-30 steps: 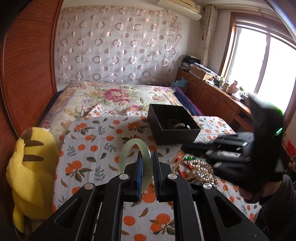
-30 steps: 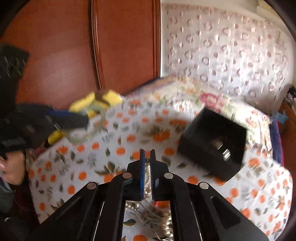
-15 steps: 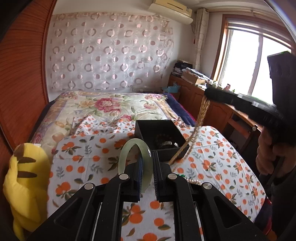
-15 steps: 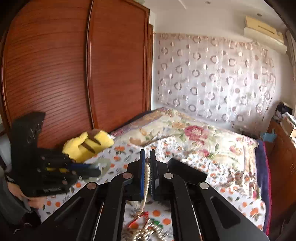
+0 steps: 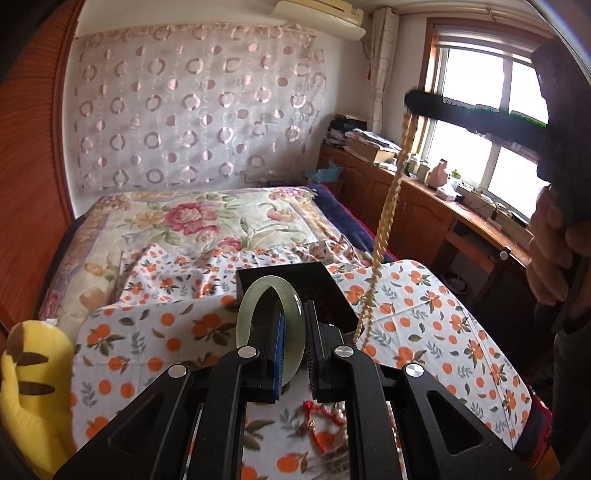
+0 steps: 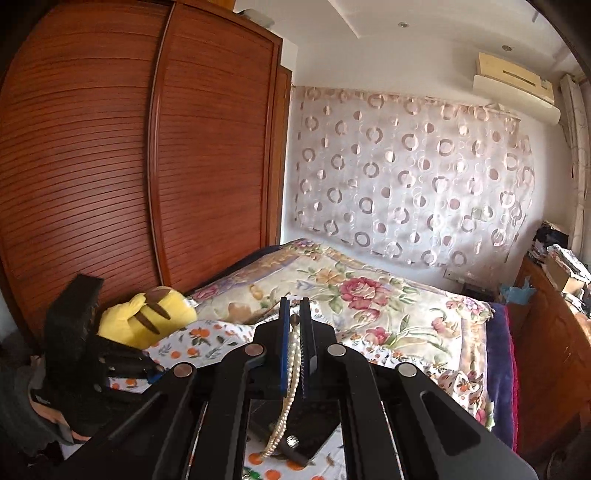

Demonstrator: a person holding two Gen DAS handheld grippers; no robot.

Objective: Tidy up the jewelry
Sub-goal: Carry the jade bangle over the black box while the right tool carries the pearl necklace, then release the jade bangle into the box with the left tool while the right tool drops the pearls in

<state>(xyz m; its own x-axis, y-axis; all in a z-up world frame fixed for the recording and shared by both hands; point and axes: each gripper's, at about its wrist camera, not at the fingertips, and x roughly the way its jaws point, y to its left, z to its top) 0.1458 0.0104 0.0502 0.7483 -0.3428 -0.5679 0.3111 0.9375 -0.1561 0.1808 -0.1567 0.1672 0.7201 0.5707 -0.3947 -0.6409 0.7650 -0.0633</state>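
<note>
item 1: left gripper (image 5: 293,354), black, 2-finger, blue pads. jaws closed down to the thickness of a pale green translucent jade-like bangle (image 5: 271,314), which stands upright between them, raised above the bed in front of the box.

item 2: right gripper (image 6: 294,350), same make. jaws nearly together, pinching a long strand of cream pearl beads (image 6: 286,391); in the left wrist view the strand (image 5: 384,221) hangs doubled and twisted from high up, its lower end beside the box's right edge.

item 3: black square open-topped box (image 5: 325,288), resting on the cloth. interior too dark to list contents.

item 4: loose jewelry left on the cloth: red beaded piece (image 5: 314,424) with other small pieces, blurred, under the left gripper.

progress, judged: partway. 2 pieces are lifted but neither is in the box yet; both remain to be lowered in, then the loose pile needs collecting. the long strand may snag or spill over the box wall.

surface: white cloth printed with oranges and leaves (image 5: 424,332), laid over a floral bedspread (image 5: 192,218). yellow plush toy with brown stripes (image 5: 29,387) at the left edge.

room: red-brown slatted wooden wardrobe (image 6: 110,166), sheer curtain with circle pattern (image 5: 192,110), wall air conditioner (image 5: 321,16), bright window (image 5: 480,122) over a cluttered wooden cabinet (image 5: 424,206).
</note>
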